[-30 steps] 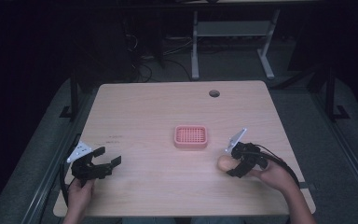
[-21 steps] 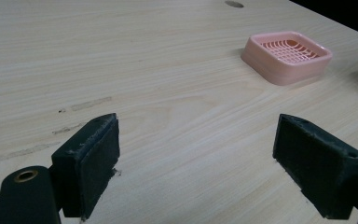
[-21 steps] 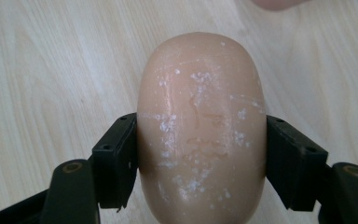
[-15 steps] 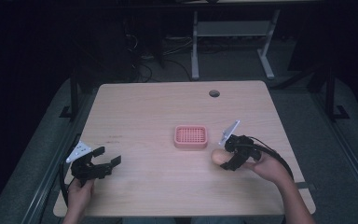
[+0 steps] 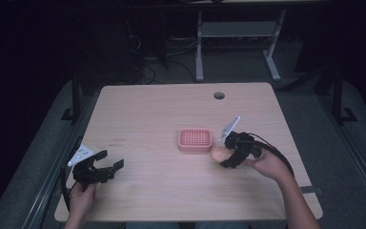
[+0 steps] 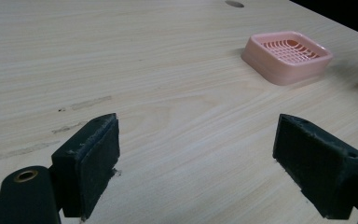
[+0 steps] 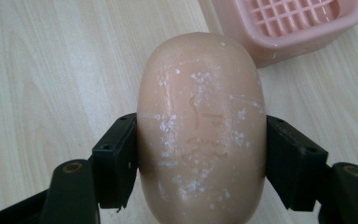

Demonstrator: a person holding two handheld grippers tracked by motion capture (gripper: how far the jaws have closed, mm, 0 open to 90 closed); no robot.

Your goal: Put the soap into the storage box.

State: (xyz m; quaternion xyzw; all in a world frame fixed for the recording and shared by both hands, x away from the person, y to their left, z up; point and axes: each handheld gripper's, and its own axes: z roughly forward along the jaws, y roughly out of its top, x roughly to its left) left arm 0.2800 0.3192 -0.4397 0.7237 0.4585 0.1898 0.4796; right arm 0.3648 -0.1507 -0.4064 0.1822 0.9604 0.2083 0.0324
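right gripper (image 7: 200, 154) clamps soap (image 7: 200, 135), seemingly beside pink dish (image 7: 289, 23).

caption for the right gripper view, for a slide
Right gripper clamps a peach soap bar just short of the pink soap dish.

The table (image 5: 147, 124) has a pale wood-grain top, matt and smooth, with a few dull scuff marks at the left of the left gripper view. The soap (image 7: 200, 126), mid-frame in the right gripper view, looks waxy with a soft sheen, peach-coloured, flecked with dry white residue and fine scratches. The soap dish (image 7: 284, 28), upper right there, is pink moulded plastic with a slight gloss and a grid floor. The pads (image 6: 91, 163) of the left gripper (image 6: 196, 163) are black, matt and finely rough like foam rubber; a brass-coloured metal eyelet sits at lower left
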